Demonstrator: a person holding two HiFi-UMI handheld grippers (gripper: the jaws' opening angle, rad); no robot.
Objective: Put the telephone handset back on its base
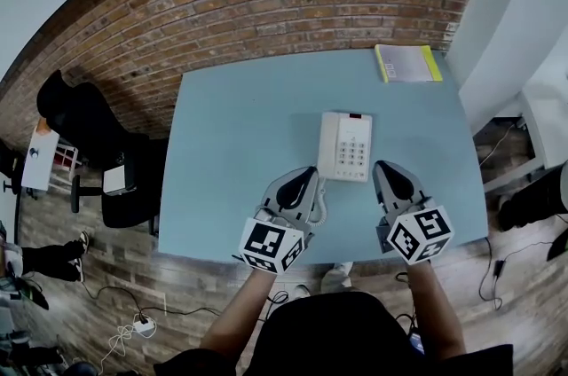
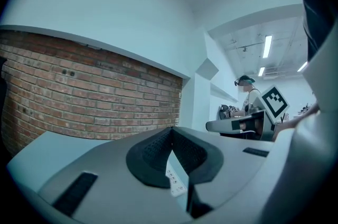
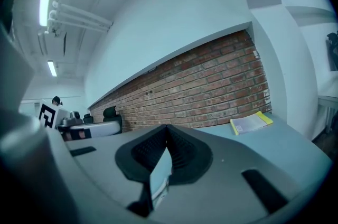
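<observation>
The left gripper [image 2: 171, 132] has its jaws closed tip to tip with nothing pinched. Only a sliver of white keypad shows through the gap lower down. The right gripper [image 3: 167, 129] is the same, with its dark ribbed pads meeting and nothing held.

In the head view both hover over the near part of the pale blue tabletop [image 1: 235, 144], one on each side of the white push-button desk telephone [image 1: 355, 148]. The long white handset [image 1: 329, 144] appears to lie along the left side of the base, though the view is too small to show whether it sits fully down in its cradle.

I judge the placing to be as good as done, so what counts now is leaving it undisturbed. The white coiled cord [image 1: 317, 207] runs just beside the left jaws, and any move on that side should lift clear of it, because a snagged coil would drag the handset off. If the handset proves to be perched, a light downward press with the closed tips at each end should seat it. A sideways push would slide the light base.

A yellow-edged paper booklet [image 1: 406, 62] lies well apart at the far corner.
</observation>
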